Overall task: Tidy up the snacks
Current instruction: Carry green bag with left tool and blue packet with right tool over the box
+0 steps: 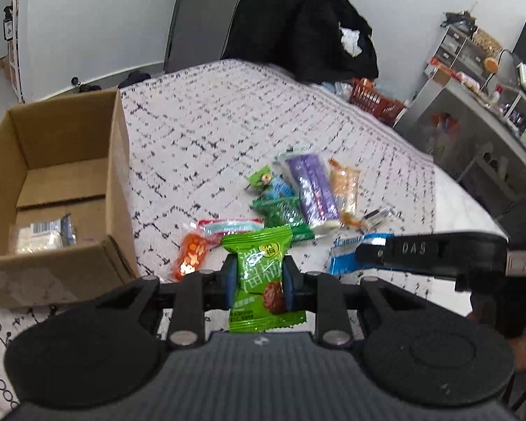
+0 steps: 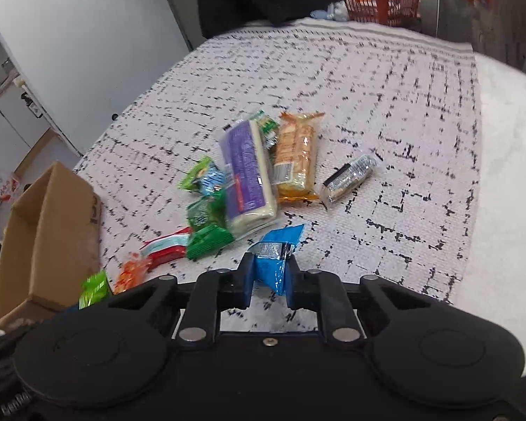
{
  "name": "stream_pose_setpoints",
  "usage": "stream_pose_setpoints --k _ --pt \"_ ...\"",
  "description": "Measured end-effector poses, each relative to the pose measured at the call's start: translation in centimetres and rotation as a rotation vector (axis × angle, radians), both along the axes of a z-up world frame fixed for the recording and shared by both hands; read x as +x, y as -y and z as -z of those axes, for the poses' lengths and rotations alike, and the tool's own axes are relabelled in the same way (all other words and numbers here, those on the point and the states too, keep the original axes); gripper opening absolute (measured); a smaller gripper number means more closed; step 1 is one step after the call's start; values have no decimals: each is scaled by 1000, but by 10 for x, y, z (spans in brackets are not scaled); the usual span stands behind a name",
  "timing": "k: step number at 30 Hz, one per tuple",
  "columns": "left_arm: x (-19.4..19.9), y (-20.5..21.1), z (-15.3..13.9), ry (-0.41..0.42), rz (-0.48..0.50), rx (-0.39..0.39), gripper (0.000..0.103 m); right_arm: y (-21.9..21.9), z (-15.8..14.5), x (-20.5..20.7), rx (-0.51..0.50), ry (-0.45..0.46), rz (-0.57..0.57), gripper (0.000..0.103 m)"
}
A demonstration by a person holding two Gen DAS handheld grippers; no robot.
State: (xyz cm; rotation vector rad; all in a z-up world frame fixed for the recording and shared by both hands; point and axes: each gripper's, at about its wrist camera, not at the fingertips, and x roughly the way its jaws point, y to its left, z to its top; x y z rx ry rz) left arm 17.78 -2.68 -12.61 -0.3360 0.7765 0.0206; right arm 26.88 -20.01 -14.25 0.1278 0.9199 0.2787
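My left gripper (image 1: 259, 280) is shut on a bright green snack packet (image 1: 261, 277) and holds it above the cloth, right of the open cardboard box (image 1: 115, 175). The box holds one clear packet (image 1: 40, 236). My right gripper (image 2: 270, 273) is shut on a blue snack packet (image 2: 275, 263), just above the cloth. A pile of snacks lies ahead: a purple pack (image 2: 245, 172), an orange pack (image 2: 296, 156), green packets (image 2: 207, 238), a red-and-white packet (image 2: 164, 247), an orange candy packet (image 1: 191, 258) and a silver packet (image 2: 349, 177).
The patterned cloth (image 2: 385, 112) covers the bed. A red basket (image 2: 382, 7) and dark clothing (image 1: 298, 21) sit at the far end. A grey desk with clutter (image 1: 473, 112) stands to the right.
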Motion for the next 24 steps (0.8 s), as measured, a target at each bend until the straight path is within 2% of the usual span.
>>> stream_pose_setpoints --k 14,17,24 --pt "-24 -31 -43 120 -51 -25 25 -42 -61 -37 19 113 -44 17" --pt "-28 -42 -48 132 -74 -28 25 -51 -71 -41 66 114 -44 17" --pt "-34 -63 -57 144 -103 -29 25 -80 -90 -51 94 153 -89 17"
